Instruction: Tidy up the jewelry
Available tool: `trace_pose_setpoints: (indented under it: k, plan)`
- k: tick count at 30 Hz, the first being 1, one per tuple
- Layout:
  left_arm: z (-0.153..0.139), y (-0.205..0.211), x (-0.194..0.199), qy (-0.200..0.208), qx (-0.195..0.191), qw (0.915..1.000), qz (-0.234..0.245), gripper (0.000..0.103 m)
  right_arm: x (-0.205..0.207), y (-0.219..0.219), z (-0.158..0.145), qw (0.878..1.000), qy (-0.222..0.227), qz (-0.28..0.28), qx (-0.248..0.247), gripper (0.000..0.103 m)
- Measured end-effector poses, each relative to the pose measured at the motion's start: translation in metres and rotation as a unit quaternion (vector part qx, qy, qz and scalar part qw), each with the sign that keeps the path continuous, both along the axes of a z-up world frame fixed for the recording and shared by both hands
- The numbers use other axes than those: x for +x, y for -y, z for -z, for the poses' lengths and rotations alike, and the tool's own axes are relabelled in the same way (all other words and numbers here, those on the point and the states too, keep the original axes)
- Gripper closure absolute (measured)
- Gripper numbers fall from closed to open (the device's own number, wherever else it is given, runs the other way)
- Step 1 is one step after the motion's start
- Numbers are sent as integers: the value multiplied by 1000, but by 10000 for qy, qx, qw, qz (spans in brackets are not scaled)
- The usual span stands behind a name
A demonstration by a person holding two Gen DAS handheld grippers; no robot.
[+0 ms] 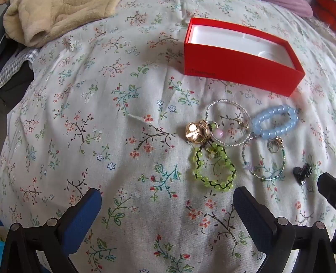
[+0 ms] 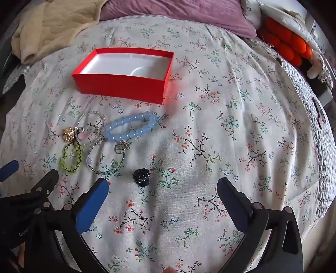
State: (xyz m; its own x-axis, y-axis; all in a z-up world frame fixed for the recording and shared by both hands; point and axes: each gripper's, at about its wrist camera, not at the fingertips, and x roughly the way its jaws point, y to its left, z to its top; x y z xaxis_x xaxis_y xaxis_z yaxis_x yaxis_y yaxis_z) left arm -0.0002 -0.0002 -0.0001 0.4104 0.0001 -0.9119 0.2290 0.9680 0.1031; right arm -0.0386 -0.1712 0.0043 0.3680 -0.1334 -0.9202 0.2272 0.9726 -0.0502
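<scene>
An open red box [image 1: 241, 67] with a white inside stands empty on the floral bedsheet; it also shows in the right wrist view [image 2: 124, 86]. In front of it lie a blue bead bracelet [image 1: 275, 122] [image 2: 130, 127], a green bead bracelet [image 1: 214, 168] [image 2: 71, 157], a gold flower ring [image 1: 197, 131] [image 2: 68, 133], a clear bead bracelet [image 1: 227, 124] [image 2: 90, 128], a thin teal bead bracelet [image 1: 264, 161] [image 2: 107, 157] and a small black hair claw [image 1: 302, 173] [image 2: 141, 177]. My left gripper [image 1: 168, 201] is open, short of the green bracelet. My right gripper [image 2: 162, 189] is open, just short of the black claw.
A beige blanket [image 1: 52, 19] lies at the back left. A purple pillow [image 2: 178, 12] and an orange plush item [image 2: 287, 46] lie at the back right. The quilt edge [image 2: 321, 147] runs down the right side. The left gripper's finger [image 2: 8, 170] shows at the right view's left.
</scene>
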Motion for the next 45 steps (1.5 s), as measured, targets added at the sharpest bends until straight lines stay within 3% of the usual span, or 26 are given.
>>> trace_pose_setpoints:
  k: [27,34,45]
  plan:
    - [0,0,-1,11,-10,10000,-25,0,1,-3,6,10000,-78,-2,45,0]
    - [2,-1,0,3,-32,10000,-33,0,2,-2,5,9993,-299,-41,215,0]
    - [6,-2,0,-94,-80,9999,-50,0,3,-3,5,9999,-103,-59,50,0]
